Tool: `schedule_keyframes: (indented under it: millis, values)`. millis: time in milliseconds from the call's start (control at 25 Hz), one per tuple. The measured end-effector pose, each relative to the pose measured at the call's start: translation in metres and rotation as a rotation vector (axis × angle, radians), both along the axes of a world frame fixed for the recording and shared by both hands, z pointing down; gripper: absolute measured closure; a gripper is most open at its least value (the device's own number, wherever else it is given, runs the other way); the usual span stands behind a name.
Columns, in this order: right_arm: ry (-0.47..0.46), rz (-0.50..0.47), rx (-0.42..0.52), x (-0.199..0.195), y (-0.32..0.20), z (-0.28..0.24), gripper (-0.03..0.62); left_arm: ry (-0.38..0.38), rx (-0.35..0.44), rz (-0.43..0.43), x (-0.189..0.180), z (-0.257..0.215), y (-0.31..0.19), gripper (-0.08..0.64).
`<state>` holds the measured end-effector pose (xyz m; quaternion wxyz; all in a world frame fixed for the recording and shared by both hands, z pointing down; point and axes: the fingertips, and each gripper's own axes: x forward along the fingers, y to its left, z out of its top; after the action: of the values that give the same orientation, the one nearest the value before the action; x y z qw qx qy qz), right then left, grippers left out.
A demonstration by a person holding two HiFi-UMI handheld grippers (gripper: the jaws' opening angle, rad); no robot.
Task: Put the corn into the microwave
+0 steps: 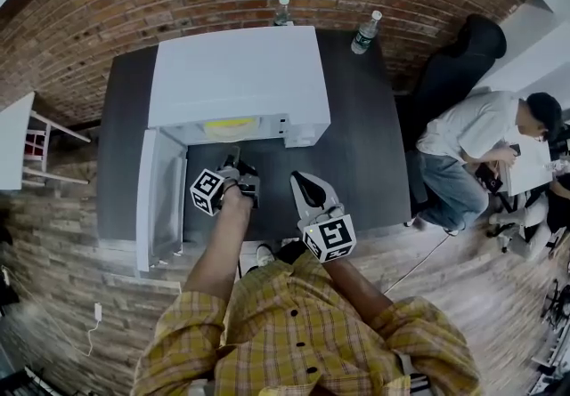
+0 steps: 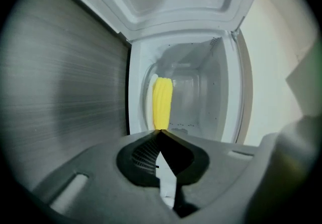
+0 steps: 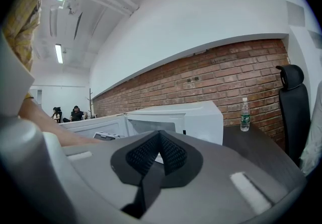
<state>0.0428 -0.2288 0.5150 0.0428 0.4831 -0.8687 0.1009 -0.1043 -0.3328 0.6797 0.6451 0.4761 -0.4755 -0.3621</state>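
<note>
Left gripper (image 1: 233,165) hovers just in front of the open white microwave (image 1: 236,74), its jaws pressed together with nothing between them; its own view shows the tips meeting at a point. Beyond those tips the yellow corn (image 2: 162,103) lies inside the microwave's cavity, clear of the gripper, and from the head view it shows as a yellow patch (image 1: 230,127) just inside the opening. The microwave door (image 1: 158,198) is swung wide to the left. The right gripper (image 1: 301,181) is held beside the left one over the dark table (image 1: 356,145), a little farther from the microwave, its jaws likewise closed on nothing. Two water bottles (image 1: 281,10) (image 1: 365,32) stand behind the microwave near the brick wall (image 1: 107,20). A person (image 1: 463,145) sits off to the right, next to a black chair (image 1: 463,56).
</note>
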Motion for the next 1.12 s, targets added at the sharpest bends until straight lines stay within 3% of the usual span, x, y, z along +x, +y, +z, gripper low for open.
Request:
schedule_keyframes:
  millis: [280,480,640,840,1120]
  values:
    - [0.001,0.009,0.006,-0.006,0.018,-0.005,0.588,-0.039,0.127,0.067,0.005,-0.044,0.031,0.560]
    - [-0.019,0.013,-0.001,-0.010,0.028,-0.006,0.588,-0.152,0.251,0.148,0.013,-0.080,0.057,0.561]
    - [-0.030,0.019,-0.007,-0.010,0.033,-0.005,0.588,-0.328,0.406,0.280,0.029,-0.111,0.082,0.560]
    - [-0.040,0.022,0.003,-0.010,0.038,-0.009,0.588,-0.707,0.576,0.470,0.051,-0.133,0.107,0.560]
    - [-0.044,0.020,0.008,-0.012,0.040,-0.013,0.588,-0.943,0.657,0.489,0.057,-0.158,0.127,0.561]
